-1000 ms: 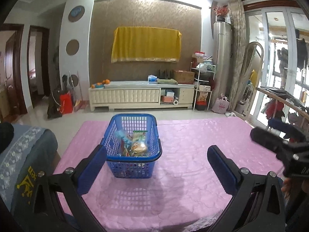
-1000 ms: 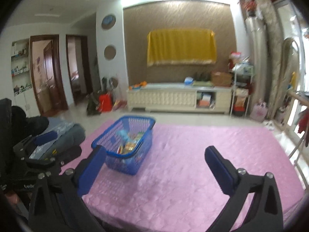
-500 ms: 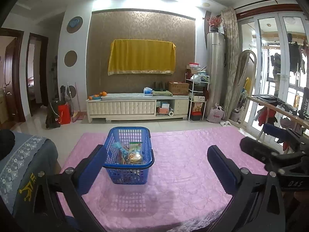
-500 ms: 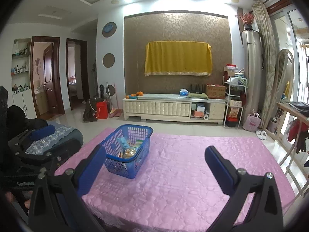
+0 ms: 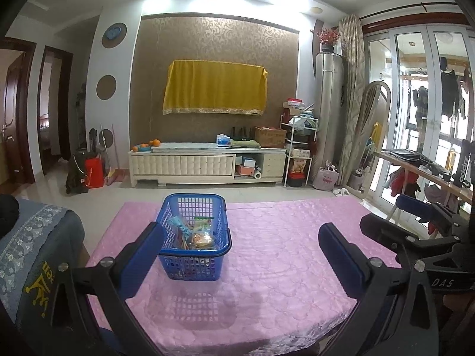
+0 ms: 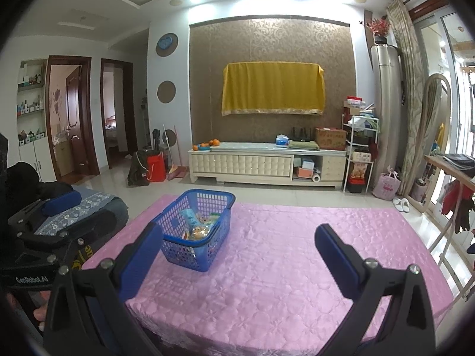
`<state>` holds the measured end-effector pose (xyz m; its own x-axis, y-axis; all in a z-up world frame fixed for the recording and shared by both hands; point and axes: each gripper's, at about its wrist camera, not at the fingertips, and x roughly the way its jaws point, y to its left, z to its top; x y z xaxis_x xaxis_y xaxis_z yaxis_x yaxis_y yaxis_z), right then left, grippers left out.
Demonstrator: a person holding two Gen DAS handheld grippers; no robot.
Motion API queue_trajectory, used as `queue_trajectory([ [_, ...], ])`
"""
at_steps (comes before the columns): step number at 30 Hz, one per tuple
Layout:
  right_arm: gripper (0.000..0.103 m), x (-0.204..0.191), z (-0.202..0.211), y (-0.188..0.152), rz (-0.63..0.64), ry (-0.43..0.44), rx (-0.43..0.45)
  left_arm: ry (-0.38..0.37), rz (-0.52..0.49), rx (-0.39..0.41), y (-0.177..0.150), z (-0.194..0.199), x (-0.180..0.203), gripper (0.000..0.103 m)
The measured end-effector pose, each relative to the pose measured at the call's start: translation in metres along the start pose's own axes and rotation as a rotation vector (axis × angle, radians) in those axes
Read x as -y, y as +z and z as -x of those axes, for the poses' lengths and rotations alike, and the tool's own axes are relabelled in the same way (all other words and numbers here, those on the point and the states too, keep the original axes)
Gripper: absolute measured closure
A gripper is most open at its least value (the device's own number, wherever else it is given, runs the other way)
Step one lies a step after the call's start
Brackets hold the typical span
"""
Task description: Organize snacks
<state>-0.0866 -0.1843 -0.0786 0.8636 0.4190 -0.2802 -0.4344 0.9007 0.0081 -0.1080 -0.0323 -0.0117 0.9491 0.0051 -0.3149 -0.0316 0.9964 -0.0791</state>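
A pink quilted tablecloth (image 5: 282, 252) covers the table that fills the foreground of a living room, with a cream TV cabinet (image 5: 204, 164) against the patterned far wall and a yellow cloth (image 5: 215, 89) draped over what hangs above it. On the cloth, toward the table's left side, stands a blue plastic basket (image 5: 194, 267) with a lattice wall, and inside it lie the snack packets (image 5: 193, 234), a small jumble of wrappers whose labels are too small to read. The left gripper (image 5: 237, 255) is held low at the table's near edge, its blue-padded fingers (image 5: 142, 255) spread wide and empty, the left pad overlapping the basket's near corner in the left wrist view though not touching it. The right gripper (image 6: 237, 255) hangs beside it over the near edge, likewise spread wide with nothing between its pads, the basket lying ahead and to its left. Each gripper shows at the edge of the other's view. A blue-grey embroidered cloth (image 5: 26, 243) sits just off the table's left end.
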Motion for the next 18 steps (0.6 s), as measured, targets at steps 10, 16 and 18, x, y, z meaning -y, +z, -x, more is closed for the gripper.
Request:
queue_trajectory([
  [10, 0.000, 0.0000, 0.0002, -0.0008, -0.008, 0.004, -0.012, -0.001, 0.005, -0.011, -0.0026, 0.0006, 0.0006, 0.000],
  [16, 0.000, -0.0003, 0.0002, -0.0017, -0.013, 0.007, -0.019, 0.004, 0.013, -0.022, -0.0038, 0.0013, 0.0003, 0.000],
  [18, 0.000, -0.0004, 0.0003, -0.0022, -0.013, 0.008, -0.021, 0.003, 0.014, -0.023, -0.0037, 0.0022, -0.0001, 0.000],
])
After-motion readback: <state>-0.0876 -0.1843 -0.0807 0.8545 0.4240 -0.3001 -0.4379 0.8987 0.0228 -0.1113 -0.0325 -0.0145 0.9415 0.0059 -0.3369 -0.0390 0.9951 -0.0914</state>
